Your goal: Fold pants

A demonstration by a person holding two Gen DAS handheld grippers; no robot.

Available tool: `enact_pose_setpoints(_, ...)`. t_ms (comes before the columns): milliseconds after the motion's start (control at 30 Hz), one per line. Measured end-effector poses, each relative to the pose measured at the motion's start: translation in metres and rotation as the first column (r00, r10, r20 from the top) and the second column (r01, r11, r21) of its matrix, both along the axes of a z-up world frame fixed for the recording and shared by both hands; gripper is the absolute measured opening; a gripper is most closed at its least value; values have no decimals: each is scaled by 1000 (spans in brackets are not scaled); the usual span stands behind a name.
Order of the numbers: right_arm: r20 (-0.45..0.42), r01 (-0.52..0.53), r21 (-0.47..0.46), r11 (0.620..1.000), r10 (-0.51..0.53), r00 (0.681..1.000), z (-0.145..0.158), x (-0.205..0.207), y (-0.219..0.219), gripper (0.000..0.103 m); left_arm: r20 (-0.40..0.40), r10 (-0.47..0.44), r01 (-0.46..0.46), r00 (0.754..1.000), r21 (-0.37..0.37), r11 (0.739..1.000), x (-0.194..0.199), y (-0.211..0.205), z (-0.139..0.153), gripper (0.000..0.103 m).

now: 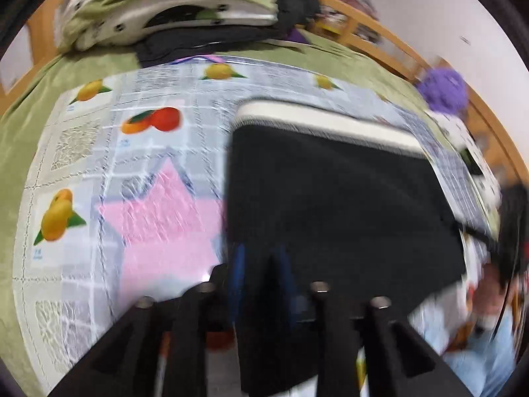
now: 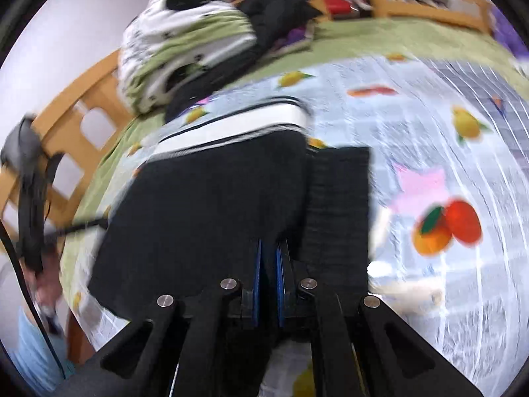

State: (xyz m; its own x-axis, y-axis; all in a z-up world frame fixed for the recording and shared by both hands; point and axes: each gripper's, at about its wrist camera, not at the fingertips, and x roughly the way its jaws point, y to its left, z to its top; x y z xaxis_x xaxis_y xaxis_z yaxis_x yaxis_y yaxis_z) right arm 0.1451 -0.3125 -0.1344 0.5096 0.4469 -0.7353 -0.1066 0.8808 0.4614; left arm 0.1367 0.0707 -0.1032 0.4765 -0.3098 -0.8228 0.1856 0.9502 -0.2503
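Note:
The black pants with a white striped waistband lie flat on a fruit-printed cloth. My left gripper is at their near edge. Its blue pads stand apart, and the peak of black cloth between them looks loose through the blur. In the right wrist view the pants fill the middle, waistband far. My right gripper is shut on a thin fold of their near edge. A ribbed black part lies alongside on the right.
The cloth has a pink star and covers a green bed. Folded green-and-white bedding and dark clothes are piled at the far end. A wooden rail rims the bed. A person in light blue is at the edge.

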Motion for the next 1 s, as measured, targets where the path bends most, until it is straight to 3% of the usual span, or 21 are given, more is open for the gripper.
enact_pose_setpoints(67, -32, 30, 56, 998, -28, 999, -1, -5, -9, 8, 24, -42, 42, 999, -9, 999, -23, -2, 1, 62)
enact_pose_setpoints(233, -58, 21, 172, 985, -11, 998, 2, -34, -11, 17, 65, -106, 105, 992, 14, 994, -81, 1, 1, 62)
enact_pose_setpoints(333, -32, -21, 122, 992, 25, 999, 7, -50, 5, 40, 40, -103, 100, 994, 84, 991, -99, -3, -19, 62)
enact_pose_setpoints(400, -42, -18, 87, 996, 22, 999, 4, -51, 14, 45, 45, -67, 59, 997, 149, 987, -99, -7, -28, 62)
enact_pose_setpoints(433, -55, -7, 71, 997, 11, 998, 1, -49, 15, 45, 50, -40, 31, 998, 174, 984, -96, -8, -32, 62)
enact_pose_setpoints(467, -80, 3, 56, 998, 2, 997, -5, -45, 16, 45, 65, 0, -12, 998, 186, 982, -91, -9, -35, 56)
enact_pose_setpoints(500, -116, 6, 35, 999, -2, 993, -10, -39, 20, 45, 74, 31, -44, 997, 178, 983, -86, -8, -36, 36)
enact_pose_setpoints(567, -132, 2, -25, 1000, -5, 991, -11, -34, 25, 22, 69, 64, -72, 996, 125, 990, -77, -6, -32, 20)
enact_pose_setpoints(600, -110, -19, -63, 998, 12, 994, -5, -35, 30, 18, 83, 72, -81, 994, 104, 991, -77, -5, -27, 13)
enact_pose_setpoints(633, -75, -27, -81, 996, 21, 997, 4, -37, 30, 16, 111, 75, -83, 991, 70, 994, -82, -3, -20, 12)
enact_pose_setpoints(700, 65, 9, 6, 1000, -9, 998, 36, -51, 11, 15, 196, 72, -76, 978, 11, 997, -95, 4, 0, 12)
enact_pose_setpoints(767, 119, 68, 50, 996, -73, 990, 48, -58, -9, 15, 193, 47, -49, 980, 7, 999, -100, 2, 0, 12)
enact_pose_setpoints(867, 46, 100, 2, 995, -100, 994, 20, -53, -25, 16, 94, 22, -24, 995, 18, 1000, -95, -8, -31, 16)
enact_pose_setpoints(900, -35, 85, -65, 994, -88, 996, -5, -49, -22, 16, 93, 25, -32, 995, 74, 997, -98, -15, -39, 21)
enact_pose_setpoints(933, -60, 76, -91, 993, -81, 995, -17, -50, -20, 17, 106, 25, -37, 994, 111, 993, -101, -17, -41, 22)
enact_pose_setpoints(1000, -46, 41, -159, 986, -49, 998, -24, -59, -14, 18, 76, 13, -20, 997, 82, 996, -104, -14, -44, 27)
